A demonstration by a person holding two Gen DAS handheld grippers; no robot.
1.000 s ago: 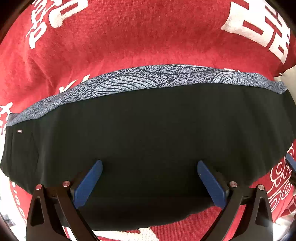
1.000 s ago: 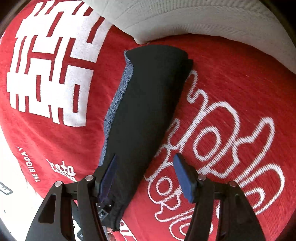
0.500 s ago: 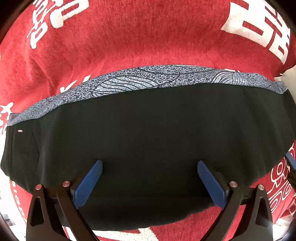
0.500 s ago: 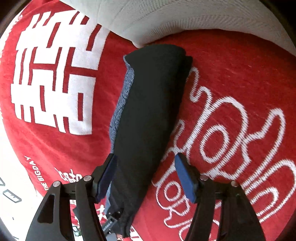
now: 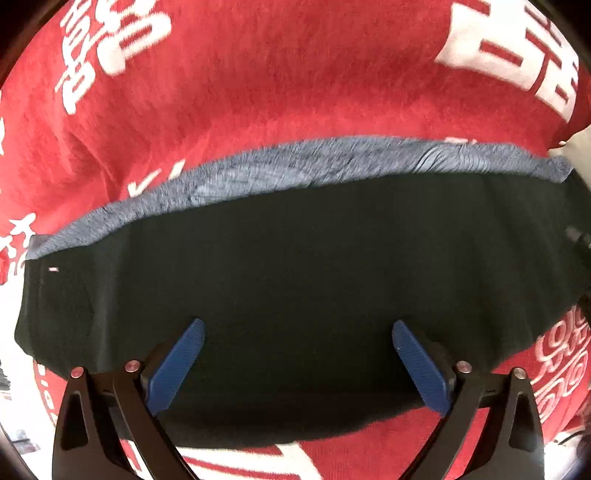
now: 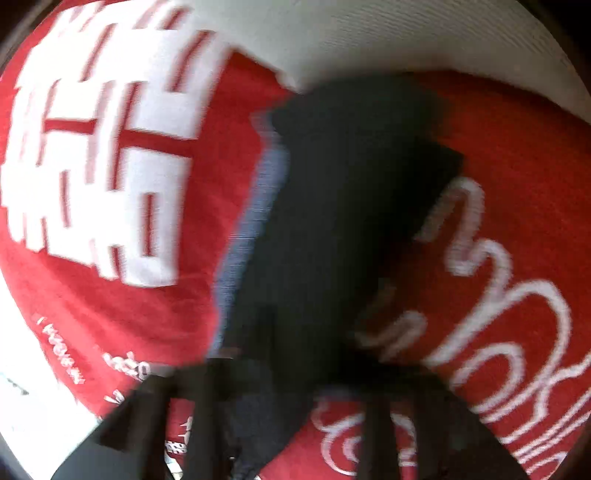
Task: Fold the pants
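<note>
Seen from the left wrist, the left gripper (image 5: 297, 334) points almost straight down with its blue pads (image 5: 177, 365) spread wide and nothing between them but the cloth below; it grips nothing. Directly under and ahead of it lie the black pants (image 5: 295, 266), folded into a long band across the view. Along their far edge runs a grey patterned strip (image 5: 314, 162). Beyond that spreads the red blanket (image 5: 277, 74) with white lettering.

The right wrist view is smeared by motion. The right gripper (image 6: 295, 373) has its jaws closing, and the near end of the pants (image 6: 332, 221) sits between them; whether the pads press yet I cannot tell. The pants stretch away from it toward a white pillow (image 6: 406, 33) at the far side.
</note>
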